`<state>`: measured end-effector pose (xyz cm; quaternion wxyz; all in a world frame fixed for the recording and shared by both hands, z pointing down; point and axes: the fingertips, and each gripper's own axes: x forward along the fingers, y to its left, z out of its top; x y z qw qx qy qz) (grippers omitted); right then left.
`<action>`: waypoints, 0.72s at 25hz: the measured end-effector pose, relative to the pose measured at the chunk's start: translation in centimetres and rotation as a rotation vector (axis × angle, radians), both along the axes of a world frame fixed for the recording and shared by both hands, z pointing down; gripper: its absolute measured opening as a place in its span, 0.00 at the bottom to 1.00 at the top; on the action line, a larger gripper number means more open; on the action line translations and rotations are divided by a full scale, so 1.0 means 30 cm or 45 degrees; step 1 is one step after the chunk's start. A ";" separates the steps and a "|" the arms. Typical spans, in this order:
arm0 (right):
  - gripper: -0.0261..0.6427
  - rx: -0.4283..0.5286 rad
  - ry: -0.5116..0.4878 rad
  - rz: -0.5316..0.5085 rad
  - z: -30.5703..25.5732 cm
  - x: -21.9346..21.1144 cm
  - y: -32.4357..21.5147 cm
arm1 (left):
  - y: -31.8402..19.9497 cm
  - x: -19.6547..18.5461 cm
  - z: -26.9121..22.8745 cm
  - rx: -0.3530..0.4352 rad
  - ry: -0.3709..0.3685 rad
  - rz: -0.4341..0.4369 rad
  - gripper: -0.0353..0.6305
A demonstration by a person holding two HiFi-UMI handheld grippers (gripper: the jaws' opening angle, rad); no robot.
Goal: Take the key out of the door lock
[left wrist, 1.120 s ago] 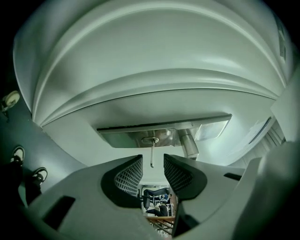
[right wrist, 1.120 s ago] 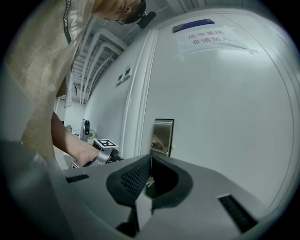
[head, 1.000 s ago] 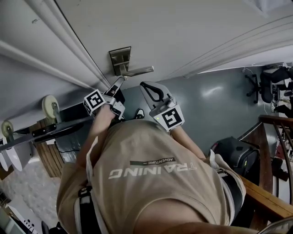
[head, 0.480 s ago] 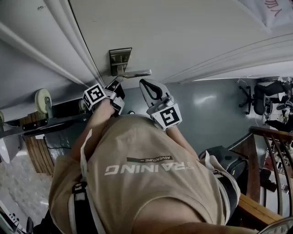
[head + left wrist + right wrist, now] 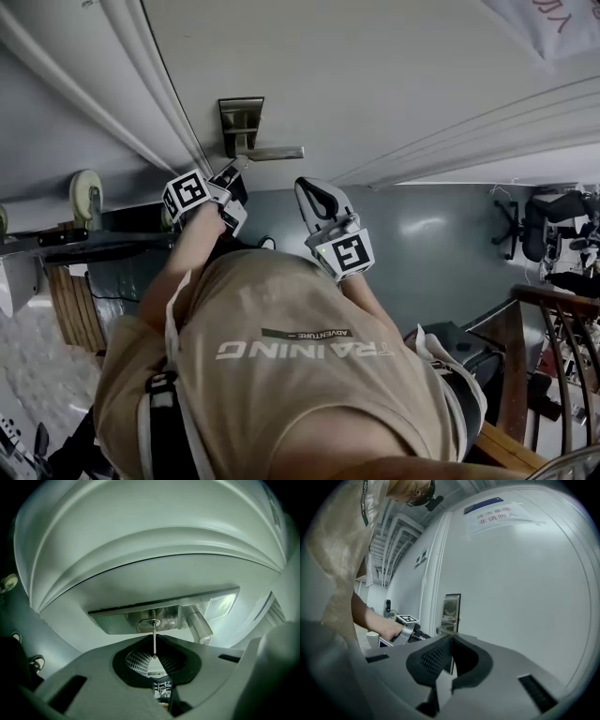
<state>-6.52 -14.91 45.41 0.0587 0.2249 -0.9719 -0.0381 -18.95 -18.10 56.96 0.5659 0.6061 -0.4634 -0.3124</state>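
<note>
Left gripper view: the left hand-held gripper pinches the thin key. The key sticks in the lock on the white door. The right hand-held gripper is closed on nothing, near the door handle.

key hidden behind left gripper (head view) | notice cut by top edge | lever handle half behind right gripper

Key between fingers, in lock
</note>
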 end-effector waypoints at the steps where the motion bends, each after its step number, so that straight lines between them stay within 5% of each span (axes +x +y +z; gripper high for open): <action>1: 0.06 0.003 0.007 -0.008 0.013 0.010 0.007 | -0.002 -0.001 -0.004 0.004 -0.020 0.008 0.09; 10: 0.06 -0.073 -0.006 -0.052 0.087 0.084 0.035 | -0.001 -0.004 0.001 -0.024 -0.056 -0.135 0.09; 18: 0.06 -0.089 -0.020 -0.082 0.100 0.086 0.043 | 0.010 -0.003 0.000 -0.043 -0.049 -0.079 0.09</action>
